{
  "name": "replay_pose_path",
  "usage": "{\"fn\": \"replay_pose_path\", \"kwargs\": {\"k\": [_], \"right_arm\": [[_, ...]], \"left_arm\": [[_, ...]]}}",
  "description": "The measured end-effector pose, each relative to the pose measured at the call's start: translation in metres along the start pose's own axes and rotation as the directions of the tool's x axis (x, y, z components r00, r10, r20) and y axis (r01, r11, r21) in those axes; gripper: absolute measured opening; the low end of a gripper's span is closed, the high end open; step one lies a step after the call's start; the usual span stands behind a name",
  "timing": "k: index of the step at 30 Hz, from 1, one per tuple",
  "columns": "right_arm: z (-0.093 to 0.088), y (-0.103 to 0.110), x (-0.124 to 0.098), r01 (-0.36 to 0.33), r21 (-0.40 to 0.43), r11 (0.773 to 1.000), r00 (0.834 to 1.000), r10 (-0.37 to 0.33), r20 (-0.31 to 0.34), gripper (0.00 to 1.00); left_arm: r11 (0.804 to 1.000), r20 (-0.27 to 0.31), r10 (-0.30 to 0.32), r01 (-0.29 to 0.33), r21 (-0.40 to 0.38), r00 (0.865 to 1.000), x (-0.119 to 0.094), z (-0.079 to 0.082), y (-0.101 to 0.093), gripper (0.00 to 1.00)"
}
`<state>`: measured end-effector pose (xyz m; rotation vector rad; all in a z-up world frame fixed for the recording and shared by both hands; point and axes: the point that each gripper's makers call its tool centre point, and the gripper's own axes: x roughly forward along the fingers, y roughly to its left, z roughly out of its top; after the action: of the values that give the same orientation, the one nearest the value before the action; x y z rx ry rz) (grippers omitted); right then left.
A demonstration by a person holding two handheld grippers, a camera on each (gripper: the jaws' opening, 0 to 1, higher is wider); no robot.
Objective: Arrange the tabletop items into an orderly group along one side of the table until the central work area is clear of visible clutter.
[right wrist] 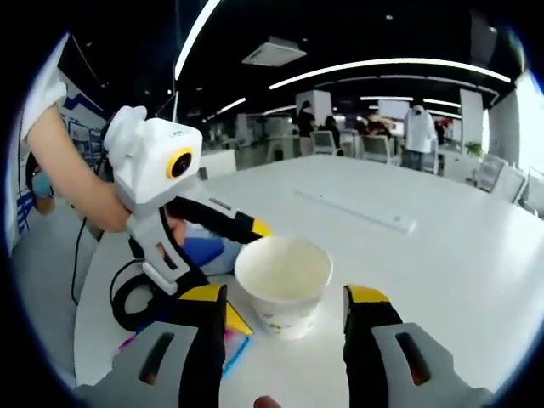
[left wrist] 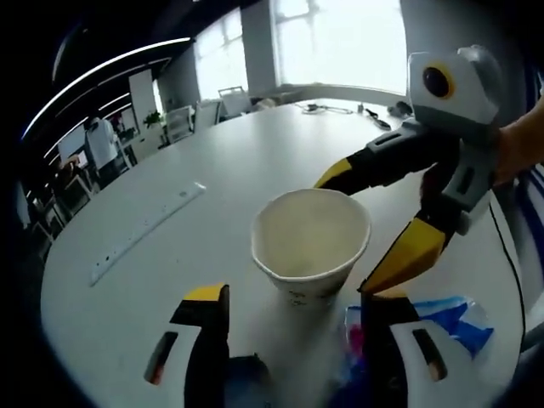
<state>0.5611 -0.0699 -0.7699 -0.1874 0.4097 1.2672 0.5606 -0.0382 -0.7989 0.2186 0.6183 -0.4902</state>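
Observation:
A white paper cup (left wrist: pixel 310 242) stands upright and empty on the white table (left wrist: pixel 212 153). My left gripper (left wrist: pixel 296 294) is open, its yellow-tipped jaws at either side of the cup's near base. My right gripper (left wrist: pixel 353 231) reaches in from the right, held by a hand, and is open too, with one jaw behind the cup and one at its near right. In the right gripper view the cup (right wrist: pixel 283 280) sits just ahead of and between the open jaws of my right gripper (right wrist: pixel 285 293). My left gripper (right wrist: pixel 251 276) stands open at the cup's left side.
A blue and white packet (left wrist: pixel 459 319) lies by my left gripper's right jaw. A black cable loop (right wrist: pixel 127 297) and a colourful packet (right wrist: pixel 234 344) lie near the table edge. A long white power strip (left wrist: pixel 144 229) lies further out. Cables (left wrist: pixel 323 108) sit at the far edge.

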Motion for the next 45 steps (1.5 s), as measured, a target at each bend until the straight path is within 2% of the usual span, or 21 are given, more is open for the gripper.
{"fn": "replay_pose_path", "kwargs": {"k": [8, 16, 19, 27, 34, 45], "right_arm": [[0.003, 0.005, -0.007, 0.007, 0.039, 0.999, 1.000, -0.007, -0.011, 0.59], [0.006, 0.011, -0.013, -0.002, 0.034, 0.999, 1.000, 0.003, -0.016, 0.62], [0.009, 0.012, -0.016, -0.005, 0.028, 1.000, 1.000, 0.006, -0.019, 0.63], [0.017, 0.017, -0.025, -0.007, 0.023, 1.000, 1.000, 0.007, -0.017, 0.65], [0.022, 0.024, -0.038, 0.018, 0.013, 1.000, 1.000, -0.018, -0.006, 0.65], [0.029, 0.039, -0.050, 0.032, -0.005, 0.999, 0.999, -0.032, -0.021, 0.65]], "left_arm": [[0.999, 0.008, 0.023, -0.022, -0.039, 1.000, -0.014, 0.000, 0.005, 0.71], [0.996, 0.015, 0.057, -0.056, -0.064, 0.998, -0.034, 0.002, 0.012, 0.77], [0.993, 0.015, 0.095, -0.094, -0.067, 0.995, -0.041, 0.003, 0.018, 0.83], [0.992, 0.027, 0.107, -0.104, -0.072, 0.994, -0.058, 0.007, 0.016, 0.84], [0.992, 0.024, 0.115, -0.113, -0.060, 0.993, -0.076, 0.002, 0.014, 0.84], [0.989, 0.048, 0.142, -0.139, -0.051, 0.989, -0.102, 0.007, 0.020, 0.83]]}}
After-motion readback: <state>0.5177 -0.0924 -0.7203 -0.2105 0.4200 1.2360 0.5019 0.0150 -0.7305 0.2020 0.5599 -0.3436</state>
